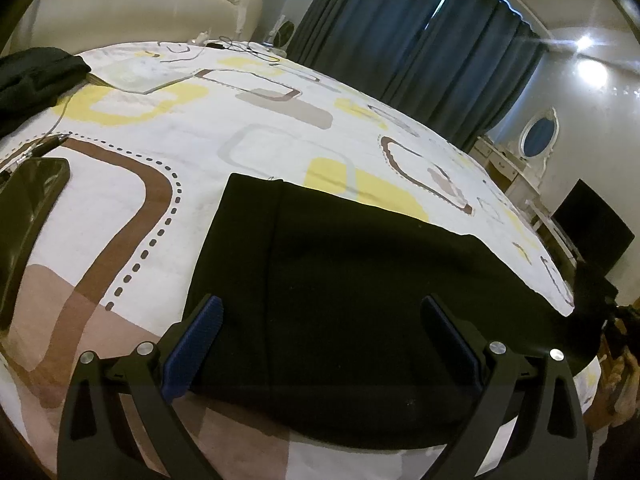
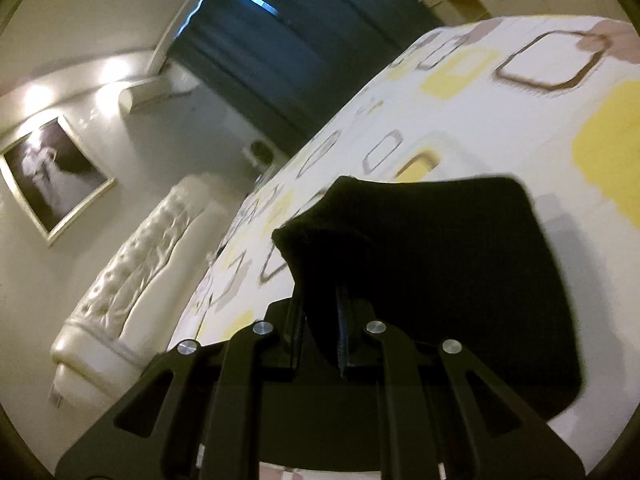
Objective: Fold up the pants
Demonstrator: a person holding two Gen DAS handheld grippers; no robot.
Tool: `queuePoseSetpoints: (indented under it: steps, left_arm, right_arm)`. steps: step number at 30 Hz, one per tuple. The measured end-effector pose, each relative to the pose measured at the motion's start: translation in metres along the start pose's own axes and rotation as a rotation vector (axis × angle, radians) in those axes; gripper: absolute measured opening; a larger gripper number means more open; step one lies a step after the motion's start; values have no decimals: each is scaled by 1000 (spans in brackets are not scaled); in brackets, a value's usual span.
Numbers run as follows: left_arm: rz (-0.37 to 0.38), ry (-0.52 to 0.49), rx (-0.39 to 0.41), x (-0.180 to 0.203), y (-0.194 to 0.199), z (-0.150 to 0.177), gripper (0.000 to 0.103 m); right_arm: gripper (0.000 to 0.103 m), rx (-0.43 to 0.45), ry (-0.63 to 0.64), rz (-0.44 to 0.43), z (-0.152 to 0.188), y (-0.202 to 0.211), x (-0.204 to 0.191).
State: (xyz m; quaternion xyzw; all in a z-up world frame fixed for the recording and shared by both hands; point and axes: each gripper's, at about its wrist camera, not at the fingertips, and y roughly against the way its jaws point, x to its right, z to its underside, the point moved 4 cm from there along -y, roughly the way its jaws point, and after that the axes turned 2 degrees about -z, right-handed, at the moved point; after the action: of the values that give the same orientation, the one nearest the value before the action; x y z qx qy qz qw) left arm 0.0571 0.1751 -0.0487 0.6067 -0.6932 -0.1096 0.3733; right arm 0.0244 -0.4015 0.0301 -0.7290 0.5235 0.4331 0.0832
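On the bed, near edge: black pants (image 1: 340, 288) lie flat across the patterned sheet (image 1: 168, 208), far edge straight, right end trailing off the bed's right side.
Left tool (image 1: 320, 320): released, jaws wide apart, hovering just over the pants' near left part; blue pads (image 1: 196, 344) flank the cloth, not pressing it.
Right tool (image 2: 320, 320): clenched on a lifted fold of the pants (image 2: 420, 272), cloth raised above the sheet (image 2: 500, 120).
Far left: another dark garment (image 1: 36, 76).
Left edge: phone (image 1: 28, 216), pen (image 1: 48, 145) beside it.
Beyond: white headboard (image 1: 140, 4), blue curtains (image 1: 400, 32).
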Motion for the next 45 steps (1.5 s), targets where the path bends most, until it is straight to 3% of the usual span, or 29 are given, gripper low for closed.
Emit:
queuePoseSetpoints:
  steps: [14,21,34,43,45]
  left_arm:
    - [2,3,4,2,-2,0,98]
    - [2,1,3,2,-3,0,98]
    - [2,-5,0,2,-3,0,98]
    - [2,-7,0,2,-3,0,98]
    - [2,-7,0,3,-3,0,98]
  right_arm:
    - [13,-231,79,-100,90,-92,-74]
    - [13,-300,112,-123,117,-117,-89]
    - [14,-423,244,-85,160,-130,-98]
    - [20,-469,308,-79,174,-125,-104]
    - [26,-480,305,-89,177,-124,-106]
